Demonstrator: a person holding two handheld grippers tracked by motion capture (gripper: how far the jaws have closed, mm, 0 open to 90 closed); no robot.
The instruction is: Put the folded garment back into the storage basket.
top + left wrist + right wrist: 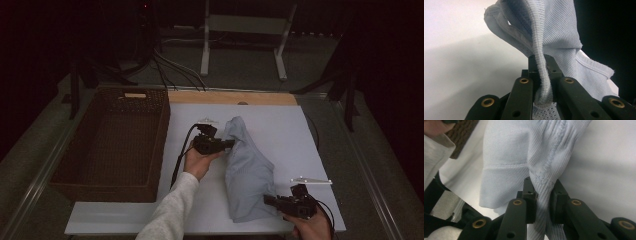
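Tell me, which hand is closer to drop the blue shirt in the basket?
Left, probably. The left tool pinches the light blue shirt at its far end, right next to the brown woven basket. The right tool grips the near end, farther from the basket.

The high view was so dark past the table [300, 130] that the back of the room was just black, and I couldn't tell what the stuff either side of the metal stand [245, 30] was. The right hand [312, 227] got chopped off by the bottom edge, same with the left sleeve [170, 212]. In the left gripper view the cloth [554, 32] ran off the top, and everything to its right was pure black. In the right gripper view the cloth [544, 157] covered most of the table, and the basket [462, 135] was only a corner at the top edge.
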